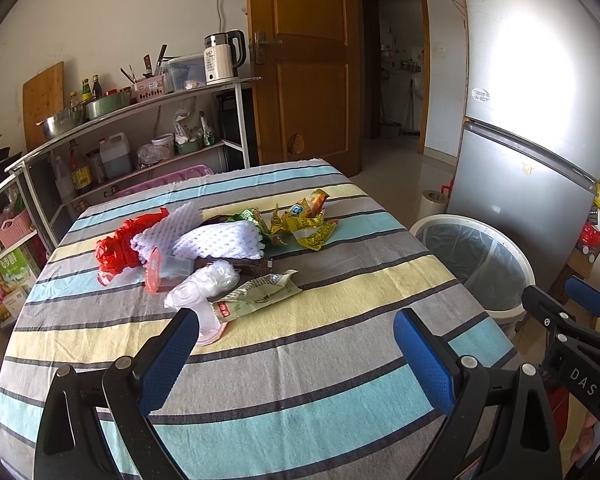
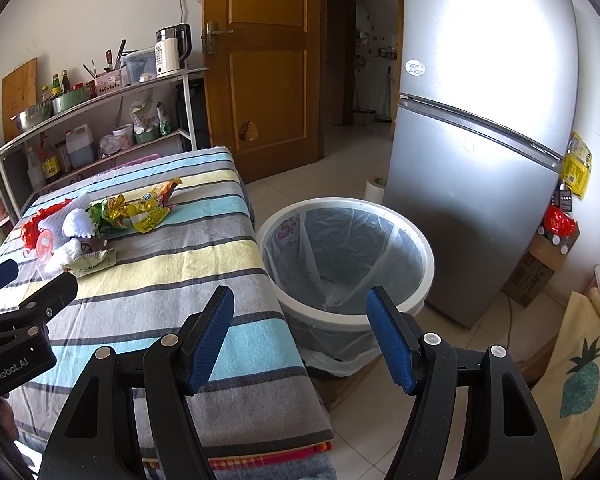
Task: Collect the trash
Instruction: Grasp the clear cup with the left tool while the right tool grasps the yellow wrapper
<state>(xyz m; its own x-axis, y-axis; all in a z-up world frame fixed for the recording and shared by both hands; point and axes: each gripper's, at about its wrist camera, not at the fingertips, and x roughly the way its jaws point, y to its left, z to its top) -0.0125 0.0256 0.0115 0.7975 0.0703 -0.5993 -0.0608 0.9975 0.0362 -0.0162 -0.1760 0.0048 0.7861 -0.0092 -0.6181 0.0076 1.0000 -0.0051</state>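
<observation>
A pile of trash lies mid-table on the striped cloth (image 1: 320,412): a red plastic bag (image 1: 114,250), white foam netting (image 1: 224,240), yellow snack wrappers (image 1: 306,222), a green-white packet (image 1: 262,294) and clear plastic cups (image 1: 208,280). My left gripper (image 1: 298,356) hovers open and empty just short of the pile. The right gripper (image 2: 300,332) is open and empty too, held over the table's right edge and facing the white bin (image 2: 428,256) lined with a clear bag. That bin (image 1: 529,272) stands on the floor right of the table. The same pile (image 2: 100,220) shows far left.
A silver fridge (image 2: 480,152) stands behind the bin. A metal rack (image 1: 140,104) with a kettle, bottles and bowls runs along the left wall. There is a wooden door (image 1: 304,64) at the back, a cardboard box (image 2: 540,264) by the fridge and a pineapple-print cloth (image 2: 580,368) at the right.
</observation>
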